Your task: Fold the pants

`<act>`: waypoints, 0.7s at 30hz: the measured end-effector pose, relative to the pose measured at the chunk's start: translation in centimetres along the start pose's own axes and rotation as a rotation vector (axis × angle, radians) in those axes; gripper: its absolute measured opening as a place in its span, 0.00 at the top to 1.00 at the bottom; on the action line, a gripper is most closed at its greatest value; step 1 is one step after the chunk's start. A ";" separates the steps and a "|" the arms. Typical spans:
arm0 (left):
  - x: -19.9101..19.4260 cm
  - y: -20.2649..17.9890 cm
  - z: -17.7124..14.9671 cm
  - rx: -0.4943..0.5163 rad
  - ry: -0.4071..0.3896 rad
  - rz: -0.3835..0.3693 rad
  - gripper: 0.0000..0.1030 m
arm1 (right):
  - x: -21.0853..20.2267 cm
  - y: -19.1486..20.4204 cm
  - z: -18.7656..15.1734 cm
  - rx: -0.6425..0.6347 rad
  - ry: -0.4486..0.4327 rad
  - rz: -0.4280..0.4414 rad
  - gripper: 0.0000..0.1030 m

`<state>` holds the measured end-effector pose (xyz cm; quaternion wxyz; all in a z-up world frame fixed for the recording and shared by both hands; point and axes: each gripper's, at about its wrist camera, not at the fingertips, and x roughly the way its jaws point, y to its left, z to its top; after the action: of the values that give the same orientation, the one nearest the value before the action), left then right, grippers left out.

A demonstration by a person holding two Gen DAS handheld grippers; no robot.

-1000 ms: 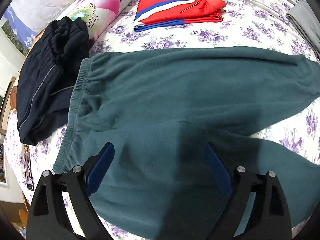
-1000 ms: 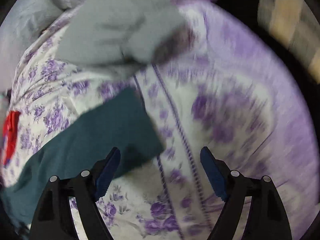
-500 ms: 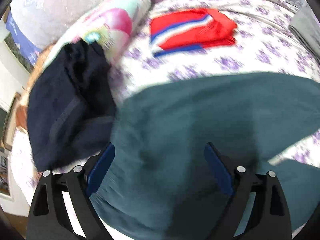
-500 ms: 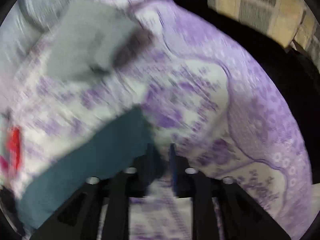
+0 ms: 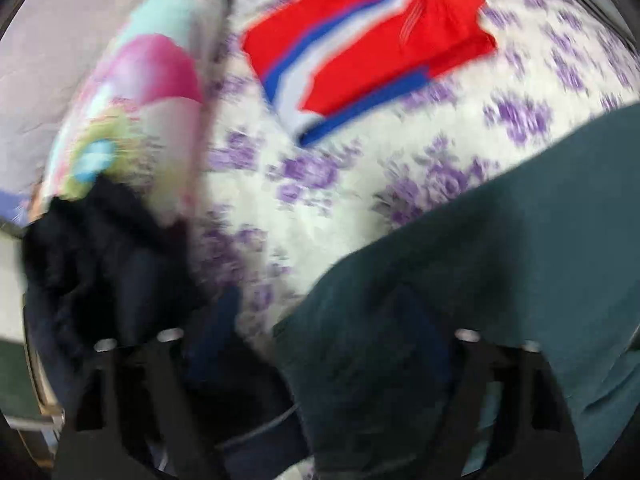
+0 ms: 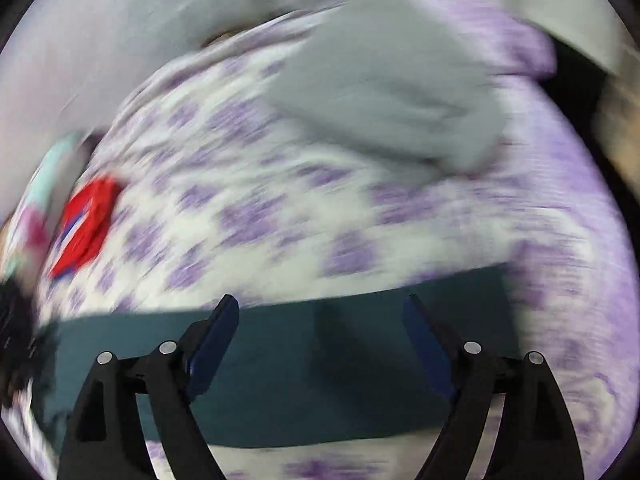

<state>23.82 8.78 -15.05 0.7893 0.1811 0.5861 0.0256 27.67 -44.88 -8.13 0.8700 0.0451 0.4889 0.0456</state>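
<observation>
Lay across a bed sheet (image 5: 340, 184) of white with purple flowers: teal pants (image 5: 500, 280), spread flat at the near edge and seen again as a band (image 6: 320, 380) in the right view. Shared that sheet with a folded red garment (image 5: 368, 52), a black heap (image 5: 100, 264) against a bright bolster (image 5: 132, 100), and grey cloth (image 6: 384, 92), pale wall beyond. Stood spread wide and empty over the pants: left gripper (image 5: 320, 344) and right gripper (image 6: 320, 340), both views blurred.
</observation>
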 end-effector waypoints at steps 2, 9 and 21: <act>1.2 -0.5 0.2 0.050 0.027 -0.055 0.50 | 1.5 3.7 0.2 -0.088 0.038 0.052 0.18; 1.6 -2.8 0.9 0.253 0.039 -0.078 0.95 | 5.7 11.8 0.2 -0.465 0.108 0.007 0.18; 1.3 0.4 1.7 0.146 0.023 -0.140 0.95 | 6.7 12.0 -0.3 -0.436 0.160 0.148 0.94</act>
<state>25.91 9.04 -15.69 0.7672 0.1965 0.6065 -0.0704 30.42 -32.15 -12.51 0.8119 -0.1117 0.5303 0.2168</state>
